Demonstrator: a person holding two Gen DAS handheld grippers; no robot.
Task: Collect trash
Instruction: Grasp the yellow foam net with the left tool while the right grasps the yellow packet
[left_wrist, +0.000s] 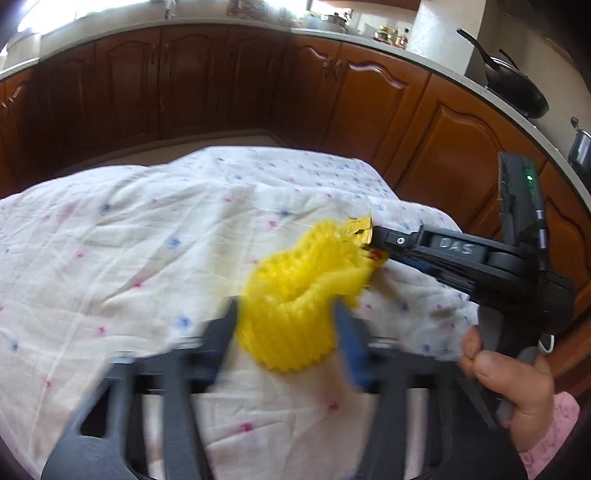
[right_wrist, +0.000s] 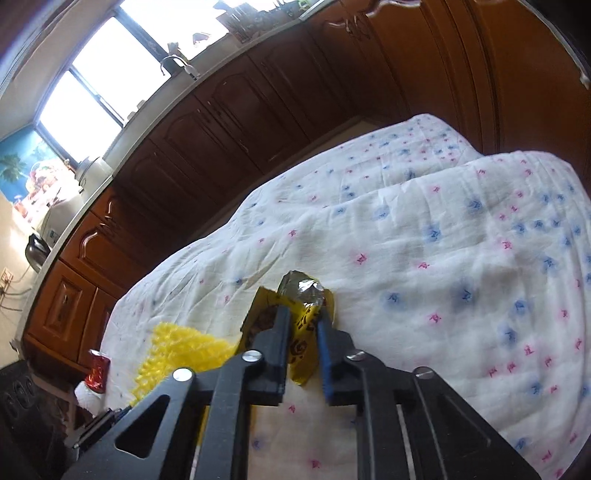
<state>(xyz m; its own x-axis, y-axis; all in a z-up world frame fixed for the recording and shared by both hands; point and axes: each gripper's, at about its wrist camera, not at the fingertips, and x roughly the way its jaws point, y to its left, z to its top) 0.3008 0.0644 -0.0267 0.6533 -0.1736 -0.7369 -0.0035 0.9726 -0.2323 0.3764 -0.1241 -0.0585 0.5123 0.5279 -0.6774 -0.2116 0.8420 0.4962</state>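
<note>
A yellow foam net sleeve (left_wrist: 291, 306) lies crumpled on the flowered white cloth (left_wrist: 129, 240). My left gripper (left_wrist: 288, 325) has a finger on each side of it, pads pressing its edges, the picture a bit blurred. My right gripper (left_wrist: 373, 238) reaches in from the right, held by a hand (left_wrist: 509, 373), its tip clamped on a yellow snack wrapper (left_wrist: 360, 229) just behind the net. In the right wrist view the right gripper (right_wrist: 301, 317) is shut on that wrapper (right_wrist: 306, 295), whose silver inside shows, and the foam net (right_wrist: 184, 350) sits to the lower left.
The cloth (right_wrist: 443, 258) covers a table and drops off at its far edge. Brown wooden cabinets (left_wrist: 221, 81) under a pale counter ring the room, with a black pan (left_wrist: 517, 88) at the right. A red-topped item (right_wrist: 98, 369) stands past the table's left edge.
</note>
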